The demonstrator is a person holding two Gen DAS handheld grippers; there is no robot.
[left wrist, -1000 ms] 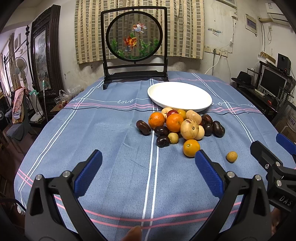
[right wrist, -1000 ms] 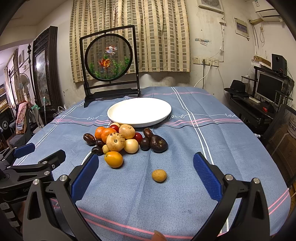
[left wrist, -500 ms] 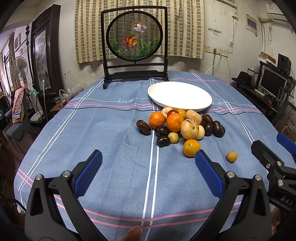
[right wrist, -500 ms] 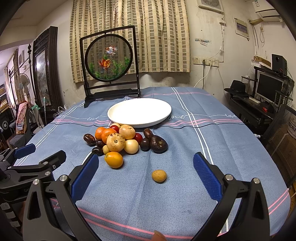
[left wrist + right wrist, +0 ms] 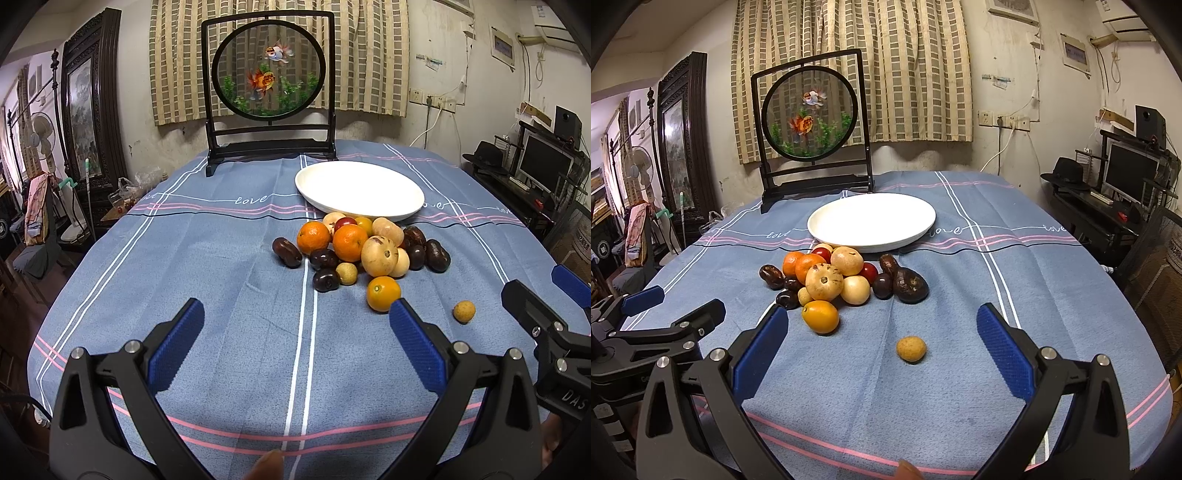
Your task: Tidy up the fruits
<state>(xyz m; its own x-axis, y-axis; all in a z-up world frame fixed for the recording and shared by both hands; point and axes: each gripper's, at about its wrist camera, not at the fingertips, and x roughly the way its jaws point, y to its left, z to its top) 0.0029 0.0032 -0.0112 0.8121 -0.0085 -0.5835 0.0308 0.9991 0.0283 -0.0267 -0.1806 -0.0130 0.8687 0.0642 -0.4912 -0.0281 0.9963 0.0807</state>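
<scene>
**Fruit heaped before an empty plate**

A pile of fruit [image 5: 842, 280] lies touching the near rim of a white plate [image 5: 871, 221] holding nothing: two oranges [image 5: 332, 240], tan round fruits, dark brown ones, a red one. An orange-yellow fruit [image 5: 820, 316] sits at the pile's near edge; a small tan fruit [image 5: 911, 349] lies apart

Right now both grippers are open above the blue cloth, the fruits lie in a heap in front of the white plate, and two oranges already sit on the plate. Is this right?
Not quite. The white plate holds nothing; the right wrist view shows it bare. The oranges are in the heap on the blue cloth. The rest is right: the left gripper and the right gripper are both open.
</scene>
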